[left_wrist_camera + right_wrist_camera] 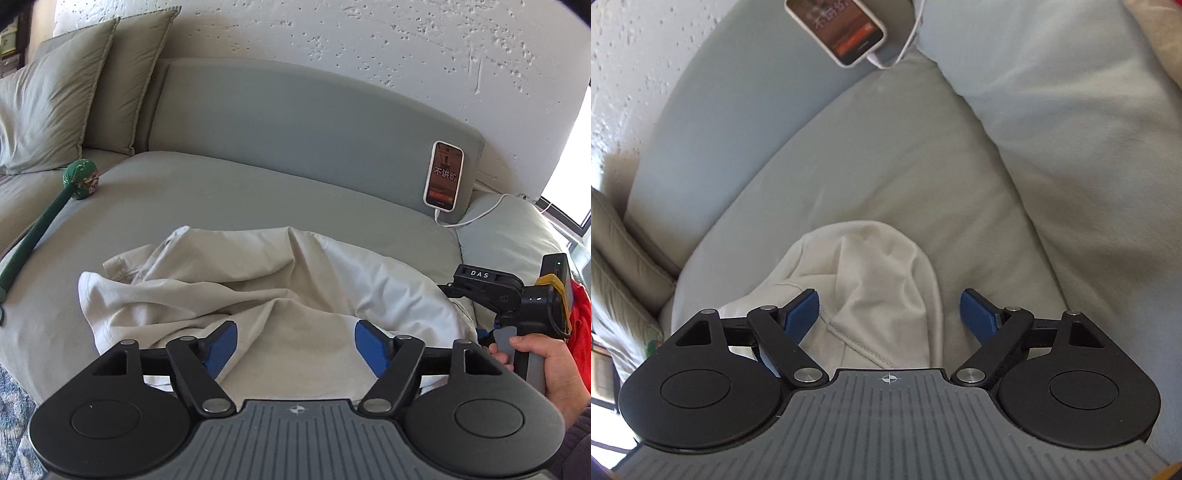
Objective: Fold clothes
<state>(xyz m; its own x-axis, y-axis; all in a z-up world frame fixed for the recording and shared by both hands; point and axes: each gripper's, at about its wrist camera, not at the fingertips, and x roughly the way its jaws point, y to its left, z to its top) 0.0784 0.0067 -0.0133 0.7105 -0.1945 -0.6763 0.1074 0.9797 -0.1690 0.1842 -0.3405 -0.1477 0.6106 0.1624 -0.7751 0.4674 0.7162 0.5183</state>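
Jaws apart on both grippers; crumpled cream cotton garment [258, 280] lies at twelve o'clock on grey sofa [166, 192], right gripper [888, 314] nearer.

Left claw [295, 345] and right claw [889, 317], jaws wide apart.

Bare sofa seat [258, 192] beyond crumpled garment [229, 284]

Cream garment [266, 280] on a grey-green sofa [184, 184]; blue gripper pads [221, 345]; green mallet [79, 179]; white speckled wall [369, 44].
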